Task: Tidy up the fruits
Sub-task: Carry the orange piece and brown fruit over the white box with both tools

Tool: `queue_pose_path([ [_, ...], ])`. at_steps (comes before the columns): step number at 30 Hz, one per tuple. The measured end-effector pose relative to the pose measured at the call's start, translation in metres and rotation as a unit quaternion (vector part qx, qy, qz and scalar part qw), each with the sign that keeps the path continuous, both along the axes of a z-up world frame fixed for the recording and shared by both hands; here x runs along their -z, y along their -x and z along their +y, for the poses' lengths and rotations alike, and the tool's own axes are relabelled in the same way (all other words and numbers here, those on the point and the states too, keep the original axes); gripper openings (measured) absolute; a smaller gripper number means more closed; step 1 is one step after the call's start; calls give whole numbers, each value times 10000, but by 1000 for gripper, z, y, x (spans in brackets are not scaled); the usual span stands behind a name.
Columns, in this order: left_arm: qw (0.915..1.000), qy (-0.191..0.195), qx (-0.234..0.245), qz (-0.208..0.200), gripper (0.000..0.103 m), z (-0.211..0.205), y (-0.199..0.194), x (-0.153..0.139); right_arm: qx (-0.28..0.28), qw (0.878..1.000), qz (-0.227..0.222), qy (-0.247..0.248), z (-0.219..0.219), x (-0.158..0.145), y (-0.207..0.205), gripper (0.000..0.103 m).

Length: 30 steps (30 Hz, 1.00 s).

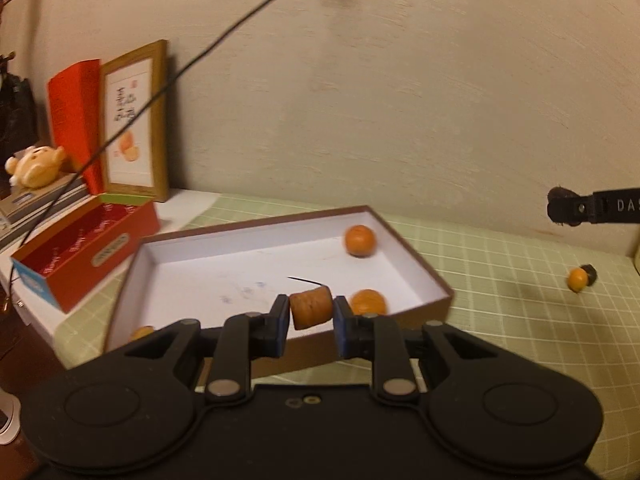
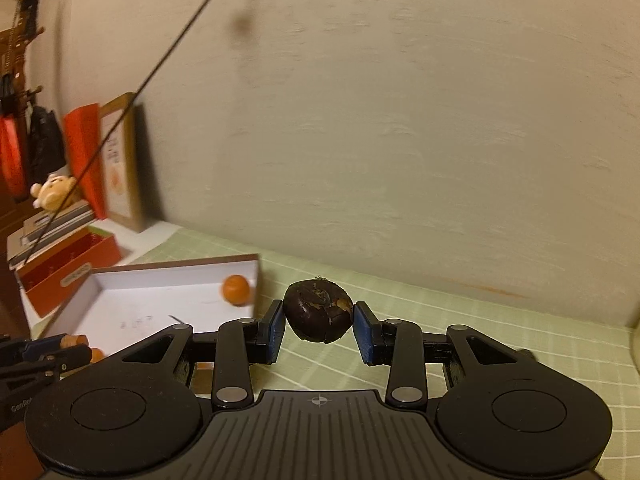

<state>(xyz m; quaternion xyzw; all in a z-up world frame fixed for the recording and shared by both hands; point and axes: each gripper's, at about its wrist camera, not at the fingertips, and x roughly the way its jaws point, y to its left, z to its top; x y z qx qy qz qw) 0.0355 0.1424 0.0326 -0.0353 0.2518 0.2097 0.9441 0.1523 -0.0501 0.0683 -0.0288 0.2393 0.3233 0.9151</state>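
Both claws carry fruit by the open box.

The left claw [image 1: 311,312] pinches a small brown fruit [image 1: 311,307] over the near edge of the white-lined box [image 1: 416,264], where two oranges [image 1: 360,241] lie. The right claw [image 2: 319,326] pinches a dark round fruit [image 2: 318,316] above the green checked bench [image 2: 500,332], right of the box; a red carton [image 1: 88,252] stands left.

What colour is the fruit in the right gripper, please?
Dark brown fruit, clearest in the right wrist view.
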Motion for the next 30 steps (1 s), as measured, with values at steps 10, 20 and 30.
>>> queue_pose_path([
  [10, 9992, -28, -377, -140, 13, 36, 22, -7, -467, 9989, -49, 3, 57, 4, 13, 37],
  [20, 9966, -11, -780, -246, 13, 71, 32, -10, -736, 9973, -9, 62, 92, 10, 21, 37],
  [30, 9952, -6, -919, -336, 13, 82, 29, -11, -956, 9954, 92, 63, 118, 20, 23, 37],
])
